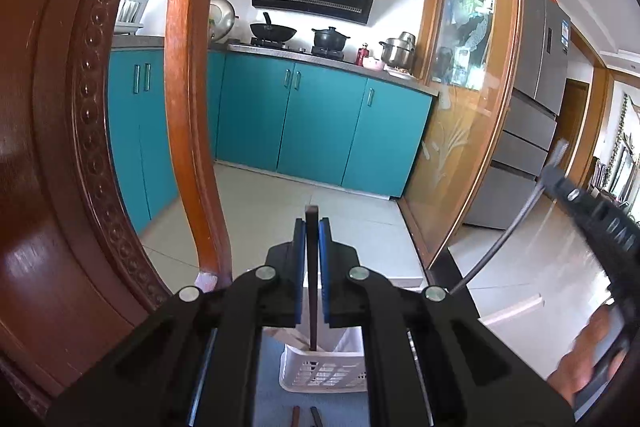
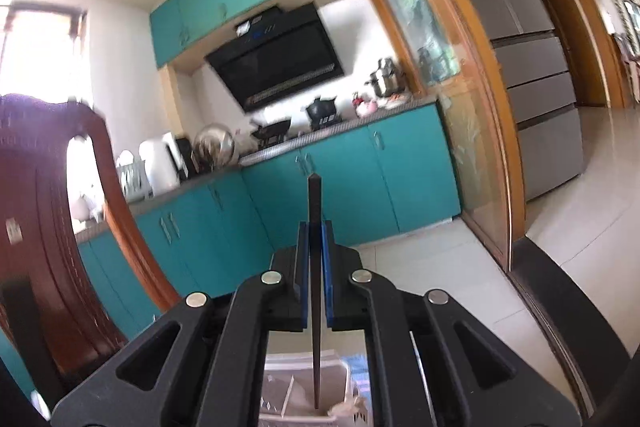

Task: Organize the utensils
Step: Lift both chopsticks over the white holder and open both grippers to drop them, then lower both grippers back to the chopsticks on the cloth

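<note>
Teal-cabinet kitchen beyond a carved wooden chair (image 1: 72, 147). My left gripper (image 1: 311, 247) and right gripper (image 2: 316, 251) each clamp a dark slender chopstick (image 1: 311, 279) (image 2: 316, 287) upright above the white perforated plastic basket (image 1: 324, 371). Neither is dropped in yet; two more dark sticks (image 1: 306, 417) lie on the blue mat, so I judge the job about half done.

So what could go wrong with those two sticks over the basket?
1. The left claw pinches its dark chopstick between thin blue pads; it might slip or twist as it goes into the white basket.
2. The right claw holds its chopstick tip-down over the basket too; the view is blurry, so it could miss the opening.
3. Both claws aim at one basket and might bump.
</note>
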### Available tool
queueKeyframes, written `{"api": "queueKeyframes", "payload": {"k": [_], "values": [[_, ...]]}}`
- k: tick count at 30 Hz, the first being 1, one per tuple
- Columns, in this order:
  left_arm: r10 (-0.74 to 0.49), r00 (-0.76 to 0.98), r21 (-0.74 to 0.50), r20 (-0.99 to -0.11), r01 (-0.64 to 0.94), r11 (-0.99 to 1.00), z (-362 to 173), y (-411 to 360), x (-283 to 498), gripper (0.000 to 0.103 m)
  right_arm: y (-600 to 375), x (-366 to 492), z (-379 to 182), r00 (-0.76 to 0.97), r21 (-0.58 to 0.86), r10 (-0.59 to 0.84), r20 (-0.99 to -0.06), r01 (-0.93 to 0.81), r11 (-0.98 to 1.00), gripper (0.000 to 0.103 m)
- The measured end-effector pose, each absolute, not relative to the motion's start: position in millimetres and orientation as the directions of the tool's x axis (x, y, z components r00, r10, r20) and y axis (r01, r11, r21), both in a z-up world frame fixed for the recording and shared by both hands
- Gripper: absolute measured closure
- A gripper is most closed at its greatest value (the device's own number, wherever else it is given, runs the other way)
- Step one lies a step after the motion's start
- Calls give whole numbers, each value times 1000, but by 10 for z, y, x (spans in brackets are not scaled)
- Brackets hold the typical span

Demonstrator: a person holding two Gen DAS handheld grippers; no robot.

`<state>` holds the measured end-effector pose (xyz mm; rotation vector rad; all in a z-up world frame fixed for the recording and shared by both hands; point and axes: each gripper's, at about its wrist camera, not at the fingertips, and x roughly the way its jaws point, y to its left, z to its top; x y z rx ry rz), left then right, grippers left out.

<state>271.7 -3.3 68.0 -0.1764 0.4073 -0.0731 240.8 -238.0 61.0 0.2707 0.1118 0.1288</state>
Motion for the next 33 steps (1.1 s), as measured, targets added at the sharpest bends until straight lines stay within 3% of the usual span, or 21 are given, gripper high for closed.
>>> {"api": "queueKeyframes", "payload": {"k": [4, 7, 13, 17, 21, 25, 28, 33], "values": [[-108, 916, -179, -386, 41, 983, 673, -33, 2662, 95, -2272, 2427, 497, 974, 236, 162, -156, -123, 964, 96], [-100, 925, -163, -365, 42, 986, 725, -42, 2587, 85, -2280, 2361, 481, 967, 249, 185, -175, -139, 959, 94], [-95, 944, -127, -315, 57, 990, 823, -25, 2337, 71, -2386, 2029, 618, 966, 268, 219, -139, -176, 947, 68], [-112, 943, -101, -313, 84, 991, 781, -14, 2142, 69, -2381, 1700, 679, 942, 235, 309, -134, -273, 933, 67], [-117, 928, -12, -354, 121, 993, 538, -54, 1921, 69, -2258, 1450, 533, 892, 136, 412, -187, -392, 910, 67], [-49, 855, 64, -516, 96, 993, 134, -61, 1981, 69, -2167, 1554, -40, 823, 124, 435, -366, -420, 899, 67], [-73, 762, -3, -643, 92, 996, -141, 30, 2177, 69, -2119, 1909, -511, 746, 127, 307, -591, -289, 949, 67], [-68, 551, -63, -831, 28, 998, -670, 142, 2476, 69, -2093, 2336, -1132, 583, 65, 132, -802, -135, 989, 67]]}}
